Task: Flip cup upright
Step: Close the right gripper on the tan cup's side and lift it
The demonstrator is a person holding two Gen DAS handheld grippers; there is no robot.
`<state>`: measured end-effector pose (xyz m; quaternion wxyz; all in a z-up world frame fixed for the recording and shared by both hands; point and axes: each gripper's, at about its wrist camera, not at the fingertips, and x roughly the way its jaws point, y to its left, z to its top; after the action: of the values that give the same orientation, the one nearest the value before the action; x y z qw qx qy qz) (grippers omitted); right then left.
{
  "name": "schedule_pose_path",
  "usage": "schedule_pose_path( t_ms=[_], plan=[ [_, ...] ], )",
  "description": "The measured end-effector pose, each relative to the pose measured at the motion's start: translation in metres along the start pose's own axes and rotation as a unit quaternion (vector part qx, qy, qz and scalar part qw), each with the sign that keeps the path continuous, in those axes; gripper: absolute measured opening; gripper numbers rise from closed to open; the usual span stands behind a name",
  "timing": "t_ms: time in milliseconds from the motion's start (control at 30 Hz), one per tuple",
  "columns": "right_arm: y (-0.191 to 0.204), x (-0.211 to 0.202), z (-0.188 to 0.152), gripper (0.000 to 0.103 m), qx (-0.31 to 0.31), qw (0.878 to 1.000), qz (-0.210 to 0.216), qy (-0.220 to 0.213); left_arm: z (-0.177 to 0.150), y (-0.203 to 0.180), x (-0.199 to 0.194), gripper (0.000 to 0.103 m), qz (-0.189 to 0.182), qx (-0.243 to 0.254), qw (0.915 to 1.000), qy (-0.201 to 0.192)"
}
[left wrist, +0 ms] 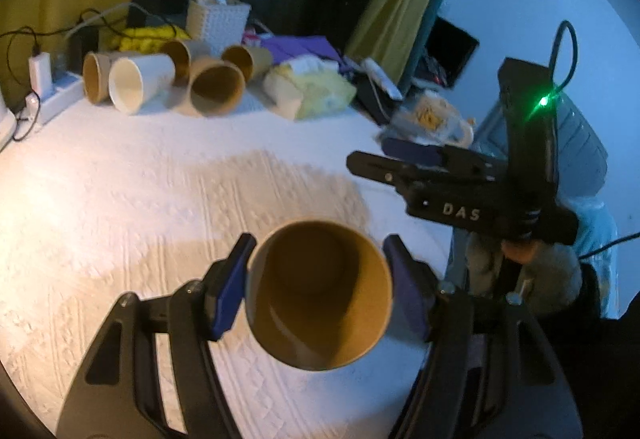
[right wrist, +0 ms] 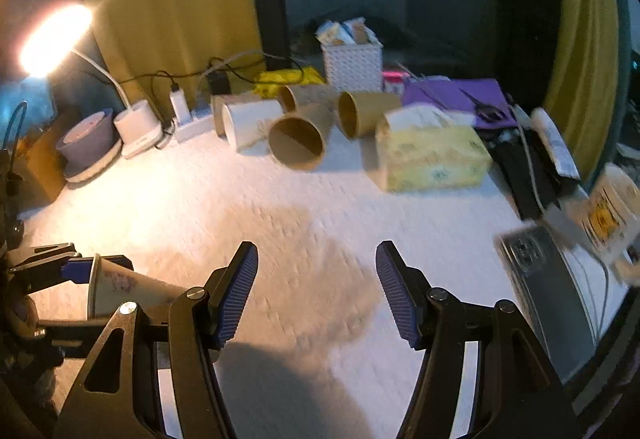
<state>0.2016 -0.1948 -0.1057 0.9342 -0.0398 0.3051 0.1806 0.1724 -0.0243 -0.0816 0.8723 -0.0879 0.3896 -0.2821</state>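
A brown paper cup [left wrist: 320, 295] sits between the blue pads of my left gripper [left wrist: 318, 279], its open mouth facing the camera; the jaws are closed on its sides and hold it above the white tablecloth. The same cup [right wrist: 124, 293] shows at the lower left of the right wrist view, held by the left gripper. My right gripper [right wrist: 316, 291] is open and empty over the cloth; it also shows in the left wrist view [left wrist: 404, 167], to the right of the cup.
Several paper cups [left wrist: 212, 87] lie on their sides at the back of the table [right wrist: 320, 199]. A tissue box [right wrist: 432, 155], a white basket [right wrist: 352, 65], a lamp [right wrist: 52, 39], chargers and a phone [right wrist: 548, 279] line the edges.
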Motion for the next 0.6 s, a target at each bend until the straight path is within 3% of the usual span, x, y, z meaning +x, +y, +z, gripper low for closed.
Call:
schedule_pose_path(
  t_ms=[167, 333, 433, 500, 600],
  plan=[
    [-0.003, 0.014, -0.023, 0.065, 0.001, 0.999, -0.002, 0.035, -0.005, 0.006, 0.0, 0.069, -0.012, -0.009, 0.9999, 0.008],
    [0.011, 0.023, -0.031, 0.065, -0.018, 0.998, 0.019, 0.052, -0.013, 0.023, -0.009, 0.071, 0.038, -0.006, 0.9991, 0.021],
    [0.023, 0.024, -0.031, 0.065, -0.03, 0.997, 0.035, 0.054, -0.02, 0.028, -0.014, 0.075, 0.039, -0.002, 0.9988, 0.03],
    [0.031, 0.026, -0.032, 0.065, -0.04, 0.996, 0.046, 0.058, -0.025, 0.031, -0.02, 0.085, 0.055, 0.001, 0.998, 0.031],
    [0.042, 0.031, -0.033, 0.065, -0.05, 0.995, 0.057, 0.064, -0.03, 0.038, -0.025, 0.085, 0.074, -0.002, 0.9966, 0.035]
  ],
)
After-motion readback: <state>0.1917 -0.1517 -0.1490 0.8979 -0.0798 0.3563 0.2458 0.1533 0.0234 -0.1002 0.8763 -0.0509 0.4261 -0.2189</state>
